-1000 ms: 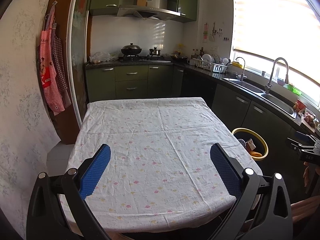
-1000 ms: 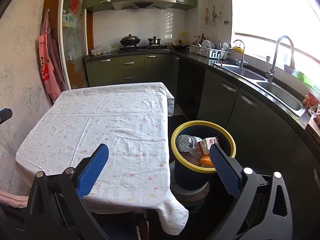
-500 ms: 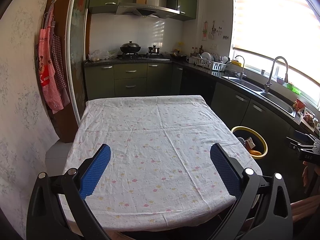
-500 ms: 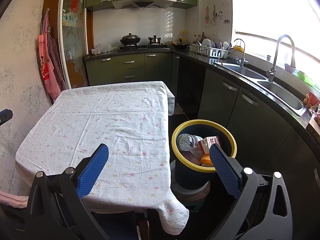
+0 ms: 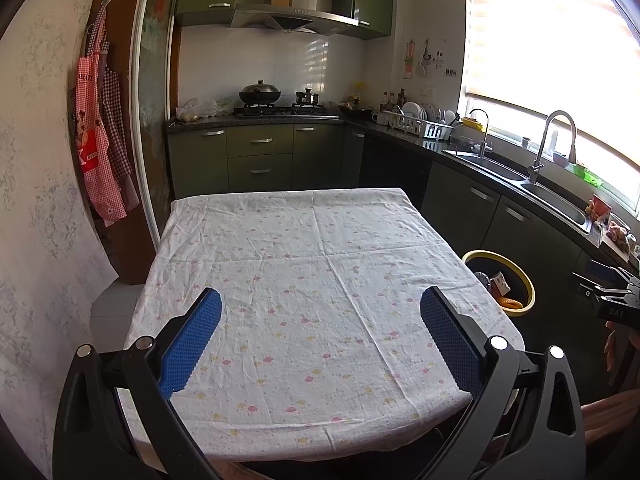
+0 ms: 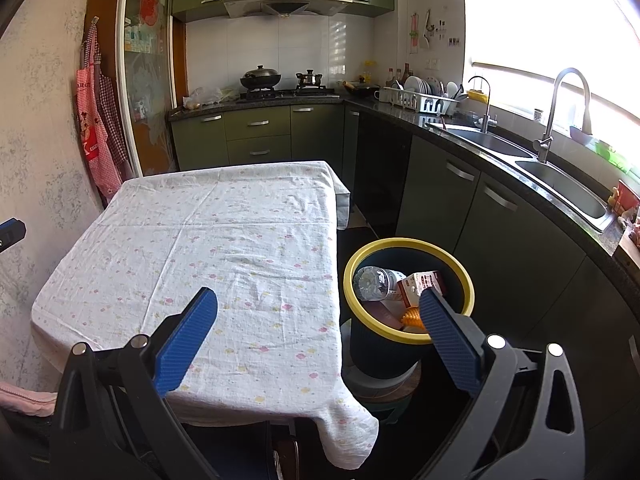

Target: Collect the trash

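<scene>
A dark bin with a yellow rim (image 6: 408, 246) stands on the floor right of the table. Inside it lie a clear plastic bottle (image 6: 374, 279), a red-and-white carton (image 6: 420, 285) and an orange piece (image 6: 412, 317). The same bin (image 5: 516, 270) shows at the right of the left wrist view. My right gripper (image 6: 318, 296) is open and empty, its right finger in front of the bin's near rim. My left gripper (image 5: 320, 296) hangs open and empty over the near half of the flowered tablecloth (image 5: 312, 280), which carries no objects.
Green cabinets and a dark counter with a double sink (image 6: 560, 178), tap and dish rack (image 6: 420, 100) run along the right and back walls. A stove with pots (image 5: 260, 98) is at the back. Aprons (image 5: 100, 140) hang on the left wall. A pink sleeve (image 6: 24, 398) shows low left.
The left wrist view has risen and pulled back slightly, so the table sits lower in frame. The right gripper has barely shifted. Both grippers stay open.
</scene>
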`<action>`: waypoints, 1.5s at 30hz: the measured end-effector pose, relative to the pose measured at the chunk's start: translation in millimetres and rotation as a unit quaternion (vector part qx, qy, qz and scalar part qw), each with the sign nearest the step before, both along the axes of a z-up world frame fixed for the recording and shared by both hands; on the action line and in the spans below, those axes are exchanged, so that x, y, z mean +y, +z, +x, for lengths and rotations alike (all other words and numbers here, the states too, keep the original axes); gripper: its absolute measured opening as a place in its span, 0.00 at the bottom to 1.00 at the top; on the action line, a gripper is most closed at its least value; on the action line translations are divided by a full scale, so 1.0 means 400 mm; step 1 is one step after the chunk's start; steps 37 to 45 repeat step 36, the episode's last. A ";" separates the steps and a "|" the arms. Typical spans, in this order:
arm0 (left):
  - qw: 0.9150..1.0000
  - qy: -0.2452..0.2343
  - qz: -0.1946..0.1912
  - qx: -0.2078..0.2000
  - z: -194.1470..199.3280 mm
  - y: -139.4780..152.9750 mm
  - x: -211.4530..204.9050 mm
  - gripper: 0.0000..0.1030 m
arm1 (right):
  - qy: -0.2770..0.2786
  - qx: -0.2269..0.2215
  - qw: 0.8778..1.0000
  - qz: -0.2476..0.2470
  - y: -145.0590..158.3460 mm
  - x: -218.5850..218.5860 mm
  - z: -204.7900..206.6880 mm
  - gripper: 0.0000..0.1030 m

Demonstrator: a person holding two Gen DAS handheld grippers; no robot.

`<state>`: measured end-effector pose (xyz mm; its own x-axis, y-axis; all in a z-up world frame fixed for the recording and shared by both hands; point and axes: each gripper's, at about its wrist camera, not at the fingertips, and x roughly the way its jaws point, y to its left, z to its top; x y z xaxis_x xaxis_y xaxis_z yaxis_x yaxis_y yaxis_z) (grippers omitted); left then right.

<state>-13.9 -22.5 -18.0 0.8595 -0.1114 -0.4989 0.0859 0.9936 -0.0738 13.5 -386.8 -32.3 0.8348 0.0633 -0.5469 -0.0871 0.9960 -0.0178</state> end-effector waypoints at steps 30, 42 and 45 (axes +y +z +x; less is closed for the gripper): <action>0.999 0.000 -0.010 0.032 0.119 -0.034 0.023 0.95 | 0.013 0.009 1.000 0.006 -0.016 0.021 0.024 0.93; 0.997 0.011 0.007 0.080 0.323 -0.108 0.068 0.95 | 0.033 0.034 0.999 0.016 -0.029 0.060 0.148 0.93; 0.997 0.011 0.007 0.080 0.323 -0.108 0.068 0.95 | 0.033 0.034 0.999 0.016 -0.029 0.060 0.148 0.93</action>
